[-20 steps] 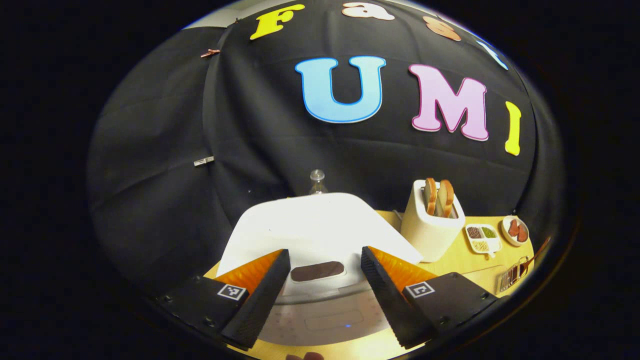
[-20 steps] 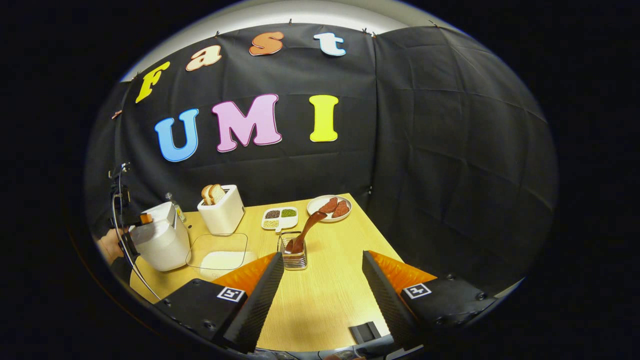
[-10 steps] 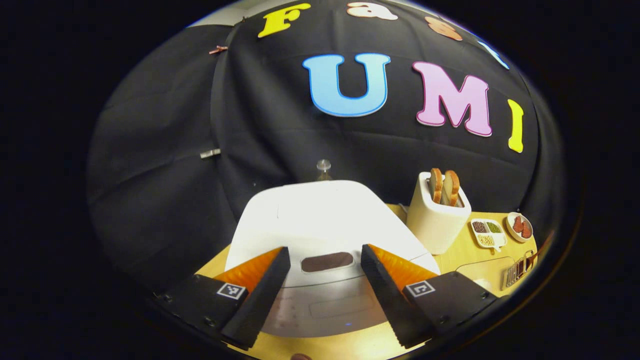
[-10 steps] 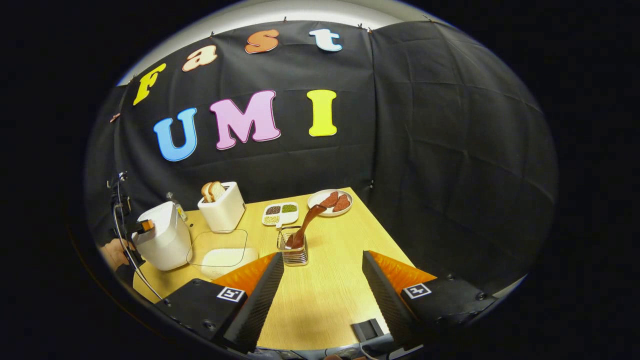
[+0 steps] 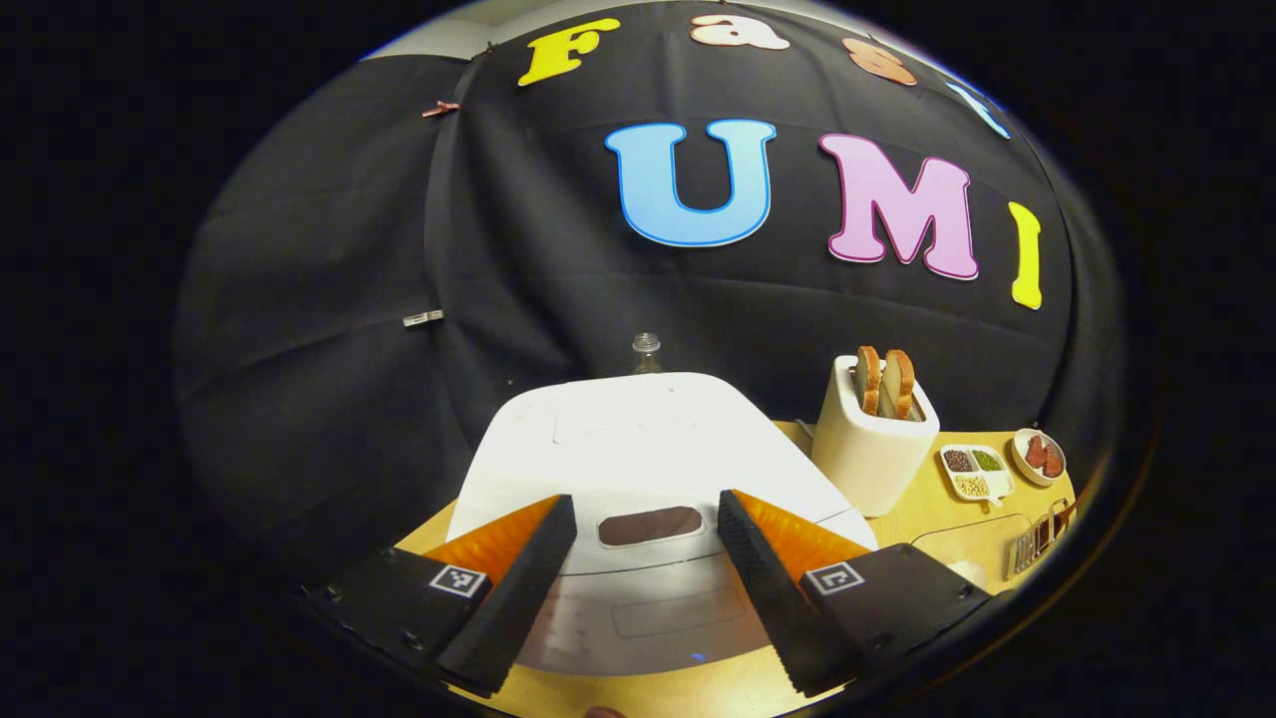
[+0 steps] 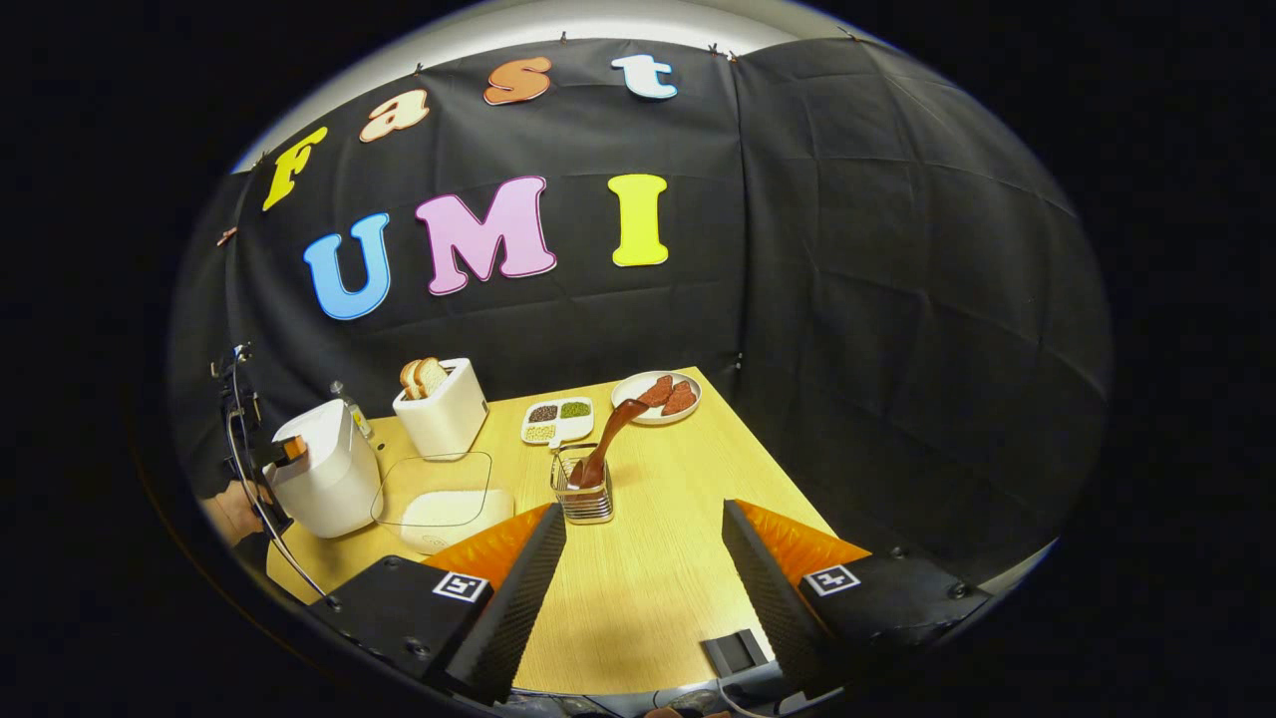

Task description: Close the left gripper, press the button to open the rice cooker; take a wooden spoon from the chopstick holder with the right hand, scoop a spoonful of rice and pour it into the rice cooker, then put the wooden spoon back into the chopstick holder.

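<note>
The white rice cooker stands right in front of my left gripper, lid down, with its dark button between the open fingers. In the right gripper view the cooker is at the table's left, with the left gripper and a hand by its front. A dark wooden spoon leans in the wire chopstick holder mid-table. A clear glass dish of rice lies between cooker and holder. My right gripper hovers open over the near table, empty.
A white toaster with two bread slices stands behind the dish. A small tray of beans and a plate of meat slices sit at the far edge. A small bottle stands behind the cooker. A black part lies at the front edge.
The left gripper has shifted slightly over the cooker, staying open. The right gripper view has tilted a little, so the table's things sit higher in it. Nothing was grasped.
</note>
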`<state>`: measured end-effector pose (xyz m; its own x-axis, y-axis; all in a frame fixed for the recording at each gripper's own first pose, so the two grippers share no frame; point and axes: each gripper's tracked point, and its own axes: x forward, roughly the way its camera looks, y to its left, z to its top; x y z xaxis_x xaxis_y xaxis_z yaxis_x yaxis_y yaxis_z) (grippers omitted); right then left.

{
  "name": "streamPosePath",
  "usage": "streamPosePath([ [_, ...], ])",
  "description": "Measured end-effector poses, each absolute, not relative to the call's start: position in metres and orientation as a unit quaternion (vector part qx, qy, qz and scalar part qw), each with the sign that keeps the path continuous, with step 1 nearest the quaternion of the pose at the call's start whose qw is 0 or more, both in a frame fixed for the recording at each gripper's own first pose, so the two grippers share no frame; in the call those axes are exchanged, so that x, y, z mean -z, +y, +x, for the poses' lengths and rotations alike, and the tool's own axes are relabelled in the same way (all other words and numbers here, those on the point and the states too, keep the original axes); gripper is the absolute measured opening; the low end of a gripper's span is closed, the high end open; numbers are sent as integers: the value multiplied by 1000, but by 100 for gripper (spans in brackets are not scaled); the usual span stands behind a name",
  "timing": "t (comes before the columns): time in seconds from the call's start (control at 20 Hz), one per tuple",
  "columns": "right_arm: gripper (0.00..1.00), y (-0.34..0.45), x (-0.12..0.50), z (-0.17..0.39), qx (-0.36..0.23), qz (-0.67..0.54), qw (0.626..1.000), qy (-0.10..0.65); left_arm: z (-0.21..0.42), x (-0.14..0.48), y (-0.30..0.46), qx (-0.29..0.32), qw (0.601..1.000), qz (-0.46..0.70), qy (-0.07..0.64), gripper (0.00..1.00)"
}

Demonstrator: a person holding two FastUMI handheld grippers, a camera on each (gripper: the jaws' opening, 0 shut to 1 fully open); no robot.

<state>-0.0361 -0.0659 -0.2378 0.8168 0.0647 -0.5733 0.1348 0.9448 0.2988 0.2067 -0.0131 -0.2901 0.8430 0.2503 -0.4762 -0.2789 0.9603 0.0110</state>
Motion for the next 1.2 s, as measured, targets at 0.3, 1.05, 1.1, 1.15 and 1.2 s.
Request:
streamPosePath([
  [0.3,99,-58,236,-34,9,158,940,301,205,274,-9,-115,966,-11,229,96],
  [1.05,98,-1,202,-11,-53,144,955,256,112,167,-1,-1,993,-63,95,98],
  [1.1,99,2,198,-10,-57,139,956,250,105,161,1,4,994,-62,91,98],
  [1.15,99,6,191,-10,-61,134,959,243,96,151,3,9,995,-62,84,98],
  [1.2,99,10,185,-9,-66,129,961,236,88,141,6,13,995,-61,77,98],
])
